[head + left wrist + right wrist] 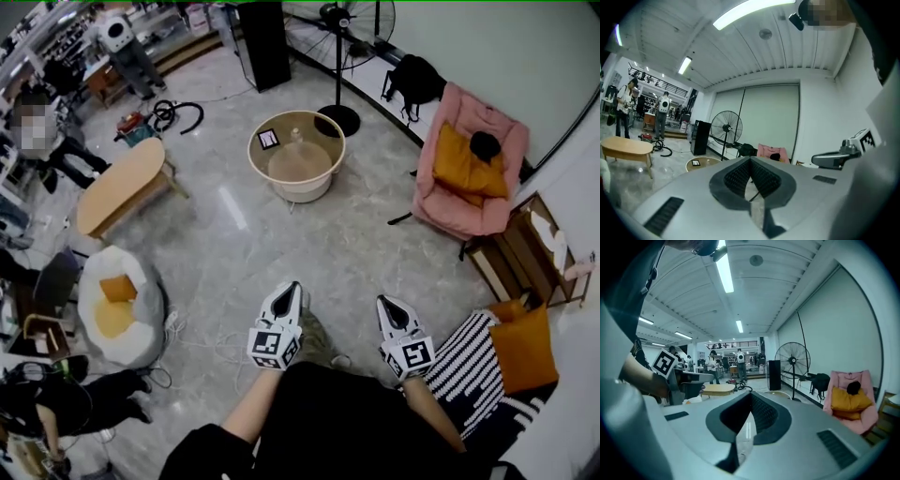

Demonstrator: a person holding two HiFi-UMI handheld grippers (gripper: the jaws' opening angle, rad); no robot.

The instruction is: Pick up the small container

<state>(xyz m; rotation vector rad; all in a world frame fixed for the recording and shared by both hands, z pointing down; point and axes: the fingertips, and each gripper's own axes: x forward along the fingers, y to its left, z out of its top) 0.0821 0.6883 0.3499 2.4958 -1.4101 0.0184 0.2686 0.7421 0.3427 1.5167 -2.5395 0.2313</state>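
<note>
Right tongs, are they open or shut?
Shut: in the right gripper view the right tongs meet at their tips, with nothing between them.

Floor layout, head view; bearings taken from the person standing at bottom centre.
Round table (333, 141) at 12 o'clock. On its top, the small container (297, 138) at the middle, with a flat tablet (268, 139) at the container's 9 o'clock. Standing fan (339, 23) behind the table at 1 o'clock. Tall cabinet (264, 42) at 12 o'clock, farther back. Backpack (413, 80) by the wall, right of the fan. Armchair (464, 211) at 2 o'clock, cushion (464, 167) on its seat. Shelf rack (520, 258) at 3 o'clock. Oval table (120, 186) at 10 o'clock. Beanbag (145, 300) near at 9 o'clock.
</note>
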